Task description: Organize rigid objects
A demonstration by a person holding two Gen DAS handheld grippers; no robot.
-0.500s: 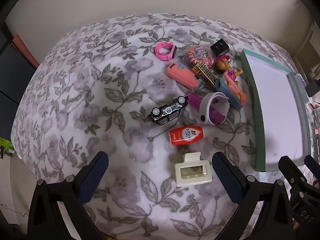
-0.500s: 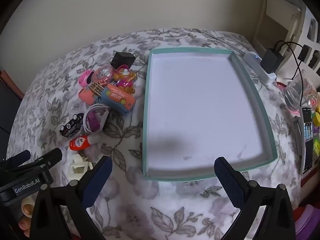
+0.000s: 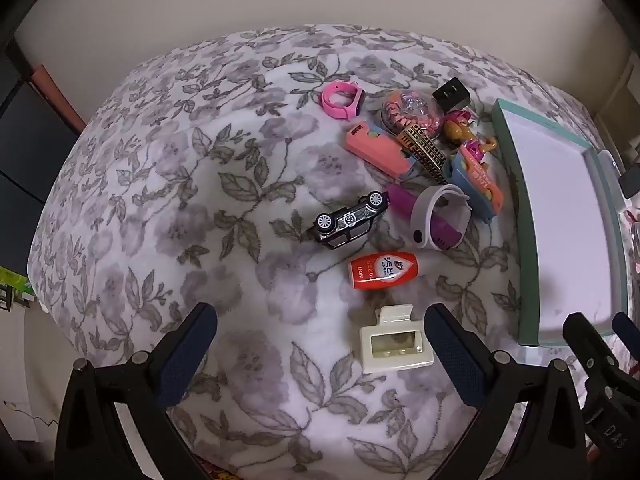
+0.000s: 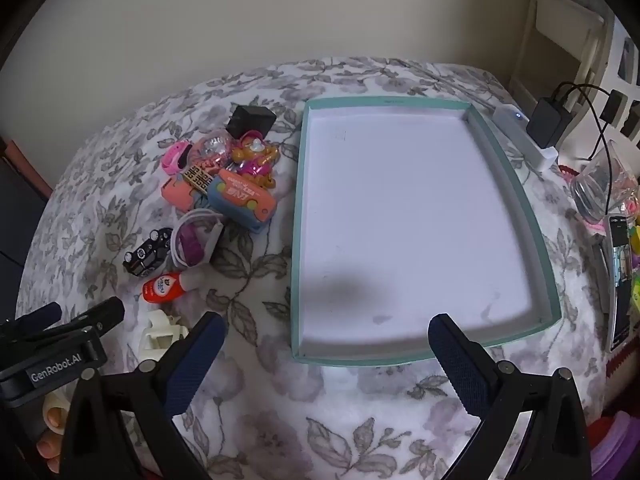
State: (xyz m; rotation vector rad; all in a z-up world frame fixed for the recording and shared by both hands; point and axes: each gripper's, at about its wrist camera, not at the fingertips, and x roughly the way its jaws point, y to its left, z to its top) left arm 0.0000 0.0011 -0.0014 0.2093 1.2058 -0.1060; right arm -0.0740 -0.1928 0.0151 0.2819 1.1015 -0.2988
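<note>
Left tongs: left gripper (image 3: 320, 344) fingers wide apart, empty, poised over the cream rectangular plastic hair claw clip (image 3: 395, 343).
Right tongs: right gripper (image 4: 326, 354) spread apart, empty, at the near edge of the teal-rimmed white shallow cardboard tray (image 4: 298, 216).
Objects: clip nearest; red teardrop-shaped plastic bottle (image 3: 384, 271) and black toy car (image 3: 352, 219) just beyond, all on the floral blanket (image 3: 168, 184), left of the tray.
Tray: holds nothing.
Risk: soft blanket may give, so the clip may tilt or slip; the bottle sits close enough to get nudged.

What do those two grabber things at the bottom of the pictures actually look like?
Each gripper, left and right, has two black plastic arms with silver screws, ending in dark blue textured pads. The left gripper's black body, seen from the right camera, carries white "GenRobot.AI" lettering.
</note>
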